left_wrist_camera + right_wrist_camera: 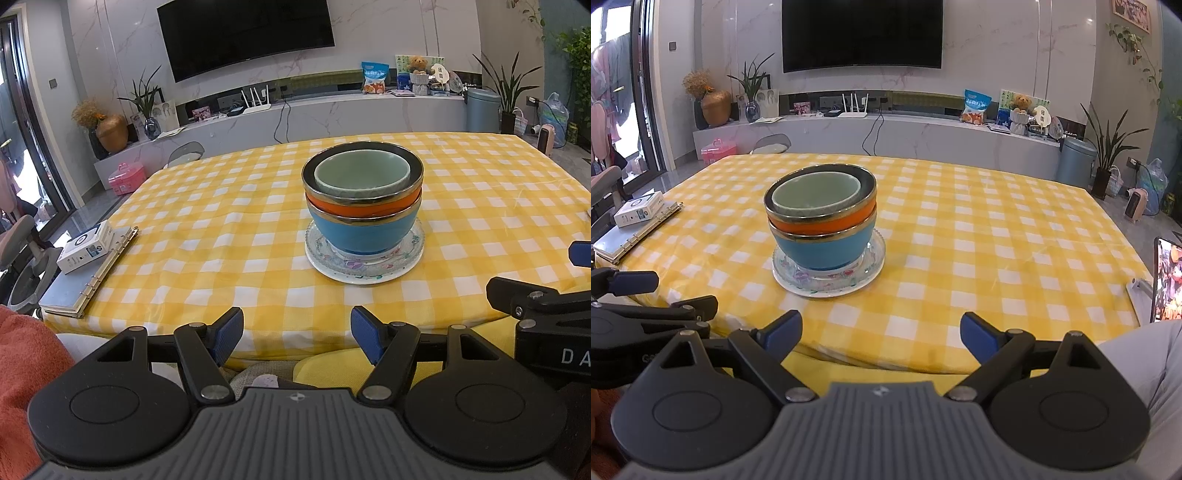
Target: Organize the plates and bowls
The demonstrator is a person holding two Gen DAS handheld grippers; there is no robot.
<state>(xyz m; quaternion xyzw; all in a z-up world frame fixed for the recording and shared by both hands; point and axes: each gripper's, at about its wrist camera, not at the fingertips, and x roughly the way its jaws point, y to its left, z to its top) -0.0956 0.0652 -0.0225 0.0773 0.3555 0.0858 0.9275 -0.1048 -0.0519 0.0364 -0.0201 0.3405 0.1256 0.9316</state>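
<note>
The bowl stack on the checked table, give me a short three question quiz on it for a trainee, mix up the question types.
1. True or false: the green bowl sits at the bottom of the stack.
2. What does the blue bowl stand on? A) the binder B) a flowered plate C) the bare tablecloth
3. Fill in: the left gripper and the right gripper are both ____ and hold nothing.

Key
1. False: it is nested on top, inside the orange bowl.
2. B
3. open
</note>
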